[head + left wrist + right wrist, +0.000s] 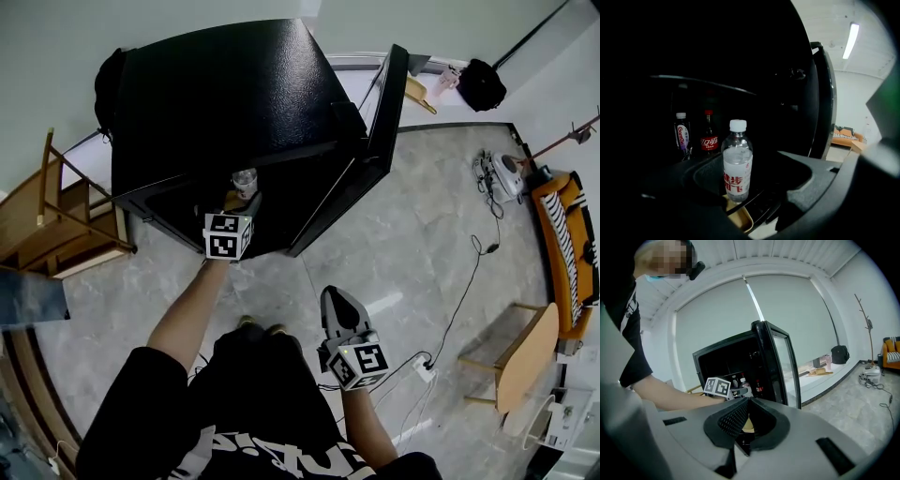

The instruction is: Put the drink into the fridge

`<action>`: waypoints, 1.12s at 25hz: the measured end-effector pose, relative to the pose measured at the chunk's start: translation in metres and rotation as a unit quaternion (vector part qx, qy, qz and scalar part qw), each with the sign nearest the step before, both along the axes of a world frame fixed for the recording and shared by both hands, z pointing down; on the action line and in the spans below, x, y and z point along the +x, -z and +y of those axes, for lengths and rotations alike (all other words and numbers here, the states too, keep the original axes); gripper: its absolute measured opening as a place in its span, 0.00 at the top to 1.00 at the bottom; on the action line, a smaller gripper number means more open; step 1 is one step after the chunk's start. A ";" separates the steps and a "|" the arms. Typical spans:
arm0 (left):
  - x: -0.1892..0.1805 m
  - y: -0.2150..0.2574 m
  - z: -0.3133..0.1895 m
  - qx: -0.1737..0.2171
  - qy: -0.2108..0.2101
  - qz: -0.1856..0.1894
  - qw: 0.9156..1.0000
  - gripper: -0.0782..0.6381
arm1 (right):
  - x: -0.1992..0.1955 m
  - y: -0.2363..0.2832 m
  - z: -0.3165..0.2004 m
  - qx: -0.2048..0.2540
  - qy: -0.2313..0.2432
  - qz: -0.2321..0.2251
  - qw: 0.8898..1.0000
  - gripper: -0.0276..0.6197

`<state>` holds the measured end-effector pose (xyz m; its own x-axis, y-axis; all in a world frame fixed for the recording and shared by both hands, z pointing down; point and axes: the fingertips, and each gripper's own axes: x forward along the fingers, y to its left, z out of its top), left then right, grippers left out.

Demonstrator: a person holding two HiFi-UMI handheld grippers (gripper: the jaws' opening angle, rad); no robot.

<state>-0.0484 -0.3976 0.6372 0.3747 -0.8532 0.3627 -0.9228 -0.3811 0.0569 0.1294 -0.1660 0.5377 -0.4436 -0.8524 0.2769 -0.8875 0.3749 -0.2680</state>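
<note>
Clear plastic water bottle [737,161], white-capped, with a white label printed in red: the drink. It stands upright between the jaws of my left gripper [740,202], which are closed on its lower body, so the cap and shoulder stay free of the tool. In the head view the bottle [245,180] is at the tip of the left gripper [242,199], just inside the opening of the boxy black fridge [234,94]; I judge that it hangs clear of any shelf rather than resting on one, though the dark interior hides its base.

Behind it, deeper in the cabinet, stand a small purple-labelled bottle [682,133] and a dark red-labelled cola bottle [708,138], side by side and well apart from the drink. That leaves room in front of them for setting it down.

The black-framed fridge door [375,122] is swung wide to my right, giving my arm a straight reach.

My right gripper [335,300] hangs low over the grey stone-patterned floor [422,234], away from the fridge. Its jaws are together on nothing, and the ribbed dark pads meet in a V [743,427].
</note>
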 end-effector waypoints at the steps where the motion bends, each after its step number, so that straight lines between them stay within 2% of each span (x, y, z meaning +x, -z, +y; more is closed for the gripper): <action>1: 0.001 0.007 0.008 0.000 -0.001 0.004 1.000 0.44 | -0.001 0.004 0.002 0.000 0.002 0.000 1.000 0.92; 8: 0.008 0.058 0.066 -0.008 -0.008 0.039 0.999 0.44 | -0.010 0.034 0.013 0.002 0.020 0.003 1.000 0.92; 15: 0.016 0.105 0.122 -0.030 -0.023 0.092 0.995 0.44 | -0.014 0.055 0.019 0.009 0.030 -0.004 1.000 0.92; 21: 0.018 0.141 0.160 -0.039 -0.042 0.110 0.992 0.45 | -0.015 0.065 0.017 0.016 0.036 -0.012 0.999 0.92; 24: 0.019 0.156 0.176 -0.041 -0.061 0.107 0.992 0.55 | -0.017 0.068 0.016 0.017 0.039 -0.015 0.999 0.92; 28: 0.013 0.180 0.190 -0.027 -0.068 0.117 0.990 0.74 | -0.021 0.077 0.014 0.023 0.046 -0.014 0.999 0.92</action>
